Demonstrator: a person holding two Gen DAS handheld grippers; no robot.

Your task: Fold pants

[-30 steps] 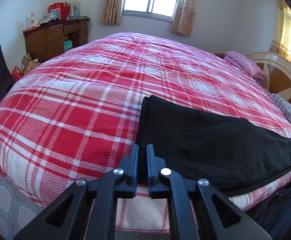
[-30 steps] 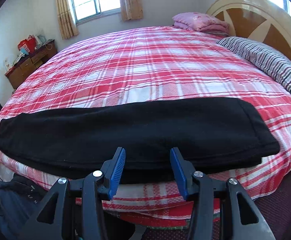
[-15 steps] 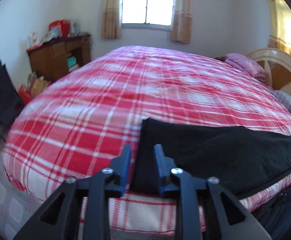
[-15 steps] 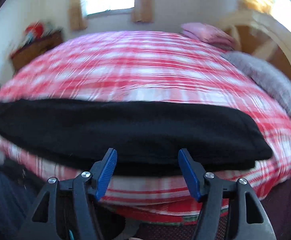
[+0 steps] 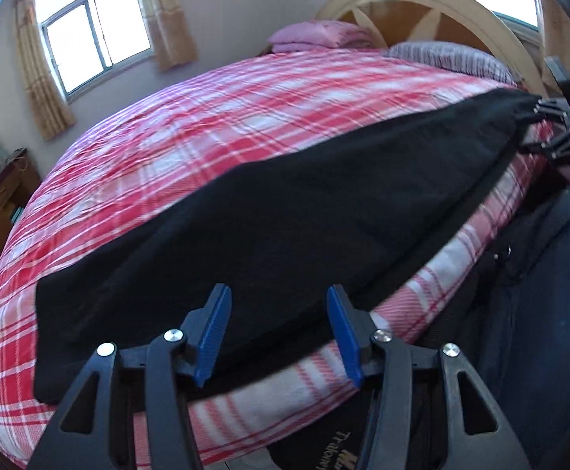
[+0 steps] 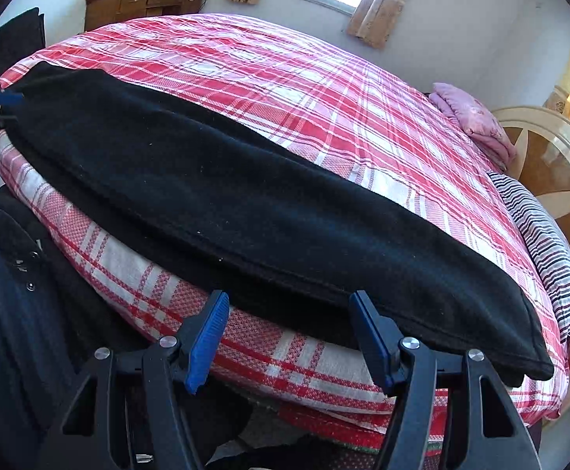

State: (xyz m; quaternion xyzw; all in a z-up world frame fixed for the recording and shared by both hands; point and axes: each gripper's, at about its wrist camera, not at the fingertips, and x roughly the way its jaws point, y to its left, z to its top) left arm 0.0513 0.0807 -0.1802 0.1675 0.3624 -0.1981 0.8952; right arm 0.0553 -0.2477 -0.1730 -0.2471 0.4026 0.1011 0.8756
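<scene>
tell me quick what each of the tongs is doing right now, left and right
Left tongs: jaws opening, nothing gripped, black pants just ahead.
Right tongs: open, holding nothing, at the pants' near edge.

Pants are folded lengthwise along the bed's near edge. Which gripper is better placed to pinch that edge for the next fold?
Left, probably. The left gripper has jaws opening with the black pants' edge deep between its fingers. The right gripper is open, its tips only reaching the edge, mostly over plaid bedspread.

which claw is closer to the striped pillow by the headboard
Right. The right claw hovers open near the pants' headboard-side end, by the striped pillow; the left claw, jaws opening, is toward their far end.
</scene>
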